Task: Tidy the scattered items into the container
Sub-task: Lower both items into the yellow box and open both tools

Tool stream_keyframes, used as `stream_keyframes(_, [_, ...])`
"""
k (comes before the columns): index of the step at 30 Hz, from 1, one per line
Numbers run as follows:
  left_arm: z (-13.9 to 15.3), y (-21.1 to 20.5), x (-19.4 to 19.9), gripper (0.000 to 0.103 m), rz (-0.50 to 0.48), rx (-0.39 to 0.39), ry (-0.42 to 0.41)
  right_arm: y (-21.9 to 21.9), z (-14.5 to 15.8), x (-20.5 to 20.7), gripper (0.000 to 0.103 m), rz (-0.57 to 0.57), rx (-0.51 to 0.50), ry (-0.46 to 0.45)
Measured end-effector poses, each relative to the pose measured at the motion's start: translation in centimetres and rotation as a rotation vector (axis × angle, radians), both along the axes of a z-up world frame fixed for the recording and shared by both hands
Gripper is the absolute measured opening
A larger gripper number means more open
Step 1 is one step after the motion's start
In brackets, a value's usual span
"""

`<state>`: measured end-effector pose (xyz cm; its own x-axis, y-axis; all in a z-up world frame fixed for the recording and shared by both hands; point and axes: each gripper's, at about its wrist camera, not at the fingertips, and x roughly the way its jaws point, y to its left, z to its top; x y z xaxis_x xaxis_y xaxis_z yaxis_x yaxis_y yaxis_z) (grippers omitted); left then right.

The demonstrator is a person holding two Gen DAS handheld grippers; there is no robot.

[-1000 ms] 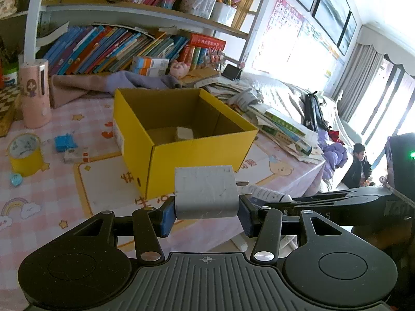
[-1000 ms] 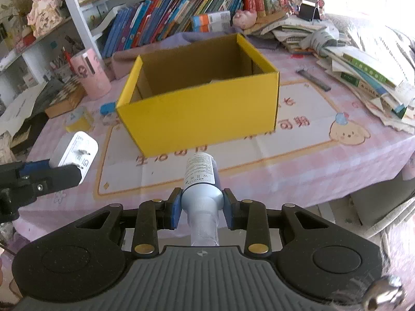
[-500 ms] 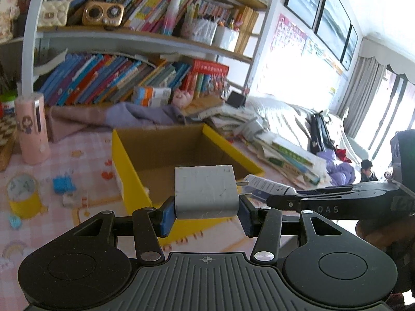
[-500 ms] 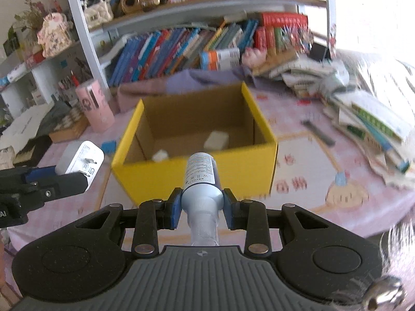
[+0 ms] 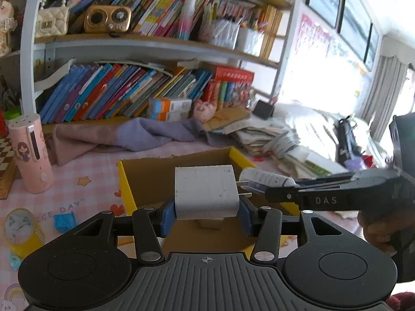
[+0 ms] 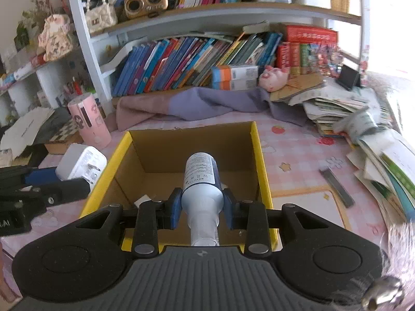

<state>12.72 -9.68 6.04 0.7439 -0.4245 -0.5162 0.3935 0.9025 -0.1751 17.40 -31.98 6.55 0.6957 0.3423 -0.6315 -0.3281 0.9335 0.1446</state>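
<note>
My left gripper (image 5: pixel 206 216) is shut on a white charger plug (image 5: pixel 206 191), which hangs over the near left part of the open yellow cardboard box (image 5: pixel 124 181). My right gripper (image 6: pixel 201 207) is shut on a small blue-and-white bottle (image 6: pixel 201 178), base pointing forward, above the box's (image 6: pixel 262 168) near edge. In the right wrist view the charger (image 6: pixel 80 162) shows at the left, beside the box's left wall. In the left wrist view the bottle (image 5: pixel 264 178) shows at the right, just beside the plug's prongs. A small pale block (image 5: pixel 210 224) lies on the box floor.
On the pink checked tablecloth left of the box are a pink cylinder (image 5: pixel 29 155), a yellow tape roll (image 5: pixel 22 230) and a small blue piece (image 5: pixel 63 220). A purple cloth (image 6: pixel 207 103) lies behind the box. A dark strip (image 6: pixel 337 186) and a slumped pile of books (image 6: pixel 376 150) are on the right.
Both grippers have moved forward and a little up, from in front of the box to above its near edge. Each keeps its grip on its item.
</note>
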Motion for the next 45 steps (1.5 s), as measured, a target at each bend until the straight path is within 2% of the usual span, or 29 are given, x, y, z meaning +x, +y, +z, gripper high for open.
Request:
stream_keyframes(8, [-2.0, -2.1, 3.0, 0.049, 0.061, 0.073, 0.051, 1.4, -2.3, 5.8, 0.030, 0.107, -0.031, 0.045])
stream_keyframes(12, [-3.0, -3.4, 4.2, 0.049, 0.070, 0.132, 0.059, 2.5, -3.6, 7.5, 0.030, 0.158, -0.057, 0.063])
stream_keyframes(19, [-5.2, -4.6, 5.9, 0.049, 0.077, 0.201, 0.119, 3.9, -5.7, 9.8, 0.030, 0.228, -0.126, 0.116])
stream_keyframes(25, [-6.2, -5.1, 6.3, 0.049, 0.080, 0.236, 0.150, 4.3, -6.0, 10.6, 0.030, 0.268, -0.146, 0.127])
stream_keyframes(36, [-6.6, -5.7, 6.3, 0.048, 0.086, 0.299, 0.141, 5.2, -5.9, 10.5, 0.030, 0.307, -0.162, 0.086])
stream_keyframes(45, [-6.0, -5.4, 5.8, 0.055, 0.113, 0.290, 0.114, 5.4, -6.0, 11.0, 0.030, 0.305, -0.157, 0.095])
